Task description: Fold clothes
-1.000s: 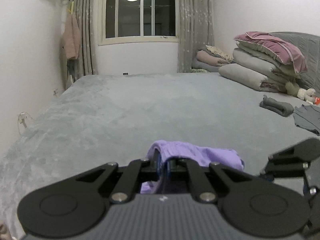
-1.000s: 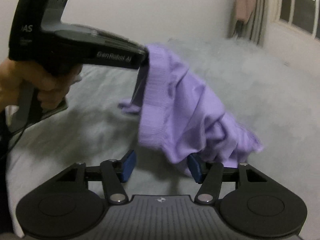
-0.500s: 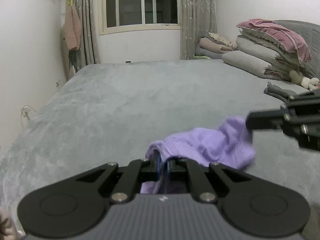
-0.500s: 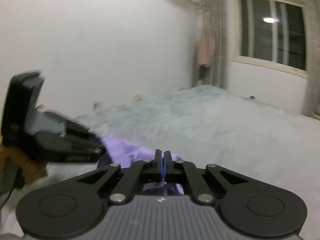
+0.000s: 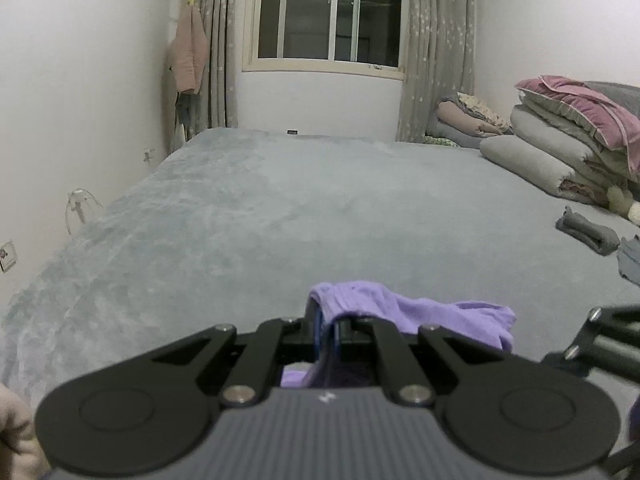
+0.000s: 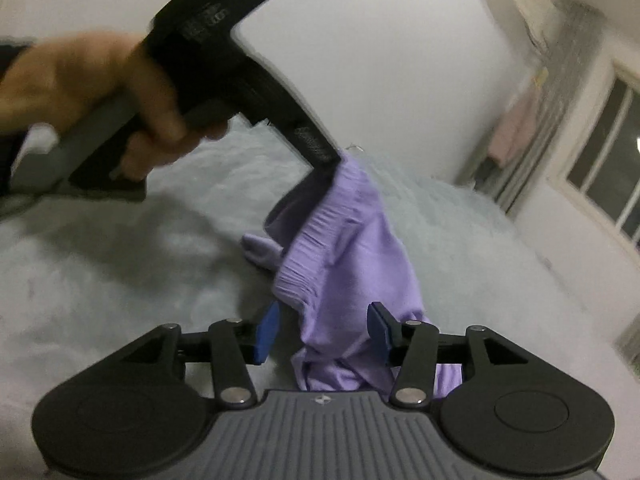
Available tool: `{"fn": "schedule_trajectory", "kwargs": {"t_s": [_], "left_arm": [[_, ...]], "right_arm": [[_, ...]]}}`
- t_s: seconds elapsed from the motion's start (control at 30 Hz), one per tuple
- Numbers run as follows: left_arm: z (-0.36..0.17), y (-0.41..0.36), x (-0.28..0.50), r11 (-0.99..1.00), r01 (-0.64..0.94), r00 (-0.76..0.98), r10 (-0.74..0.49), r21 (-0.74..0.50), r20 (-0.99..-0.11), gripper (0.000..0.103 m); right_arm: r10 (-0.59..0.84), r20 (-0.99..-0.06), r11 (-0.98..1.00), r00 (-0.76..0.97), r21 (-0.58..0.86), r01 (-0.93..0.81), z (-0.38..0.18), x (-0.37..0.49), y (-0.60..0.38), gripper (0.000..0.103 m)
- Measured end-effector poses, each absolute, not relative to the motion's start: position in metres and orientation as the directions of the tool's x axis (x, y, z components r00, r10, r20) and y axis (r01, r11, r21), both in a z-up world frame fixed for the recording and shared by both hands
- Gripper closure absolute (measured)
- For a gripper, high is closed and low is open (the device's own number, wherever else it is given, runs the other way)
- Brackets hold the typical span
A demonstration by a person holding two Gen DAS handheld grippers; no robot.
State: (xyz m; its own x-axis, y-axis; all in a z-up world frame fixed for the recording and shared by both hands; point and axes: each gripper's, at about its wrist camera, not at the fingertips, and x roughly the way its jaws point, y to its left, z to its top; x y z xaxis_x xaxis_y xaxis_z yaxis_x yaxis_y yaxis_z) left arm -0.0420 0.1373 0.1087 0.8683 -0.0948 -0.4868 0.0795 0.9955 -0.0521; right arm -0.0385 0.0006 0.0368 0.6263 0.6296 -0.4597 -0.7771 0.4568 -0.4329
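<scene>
A purple garment (image 6: 344,248) with a ribbed elastic waistband hangs from my left gripper (image 6: 320,160), which a hand (image 6: 100,92) holds above the grey bed (image 6: 100,280). In the left wrist view that left gripper (image 5: 326,334) is shut on the waistband of the purple garment (image 5: 420,312), which trails off to the right. My right gripper (image 6: 324,330) is open, its blue pads (image 6: 267,332) on either side of the hanging cloth's lower part. The right gripper's black frame (image 5: 600,340) shows at the right edge of the left wrist view.
The grey bed (image 5: 300,208) stretches to a window wall with curtains (image 5: 436,52). Stacked pillows and quilts (image 5: 572,140) lie at the far right. A rolled grey garment (image 5: 586,232) and another grey cloth (image 5: 630,260) lie on the right side. A pink garment (image 5: 188,56) hangs by the curtain.
My right gripper was shut on the purple cloth half a second ago and is now open around the hanging garment. The left gripper keeps its hold and has tilted, with the cloth draping down.
</scene>
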Motion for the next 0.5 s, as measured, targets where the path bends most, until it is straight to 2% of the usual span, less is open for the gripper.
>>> {"fn": "schedule_trajectory", "kwargs": {"t_s": [0.27,0.3,0.33,0.37,0.4,0.47,0.5], "left_arm": [[0.116,0.139,-0.048,0.99,0.088,0.881,-0.127,-0.106,-0.456,0.098],[0.118,0.139,-0.049,0.99,0.09,0.884,-0.128,-0.105,-0.45,0.098],[0.119,0.14,-0.05,0.991,0.092,0.887,-0.128,-0.101,-0.444,0.098],[0.12,0.14,-0.05,0.991,0.091,0.889,-0.124,-0.096,-0.441,0.098],[0.12,0.141,-0.051,0.992,0.088,0.889,-0.12,-0.091,-0.442,0.098],[0.121,0.143,-0.051,0.993,0.083,0.89,-0.11,-0.081,-0.443,0.098],[0.121,0.145,-0.051,0.994,0.08,0.89,-0.106,-0.076,-0.443,0.098]], "right_arm": [[0.588,-0.368,0.524,0.72,-0.505,-0.686,0.028,-0.033,0.014,0.057],[0.582,-0.356,0.532,0.731,-0.513,-0.673,0.027,-0.032,0.016,0.061],[0.576,-0.344,0.54,0.742,-0.521,-0.661,0.026,-0.031,0.018,0.08],[0.57,-0.332,0.548,0.752,-0.529,-0.648,0.025,-0.031,0.019,0.093],[0.563,-0.319,0.555,0.762,-0.536,-0.635,0.024,-0.03,0.021,0.1],[0.55,-0.294,0.571,0.781,-0.551,-0.609,0.021,-0.029,0.024,0.1],[0.553,-0.278,0.613,0.785,-0.503,-0.61,0.03,-0.025,0.018,0.101]]}}
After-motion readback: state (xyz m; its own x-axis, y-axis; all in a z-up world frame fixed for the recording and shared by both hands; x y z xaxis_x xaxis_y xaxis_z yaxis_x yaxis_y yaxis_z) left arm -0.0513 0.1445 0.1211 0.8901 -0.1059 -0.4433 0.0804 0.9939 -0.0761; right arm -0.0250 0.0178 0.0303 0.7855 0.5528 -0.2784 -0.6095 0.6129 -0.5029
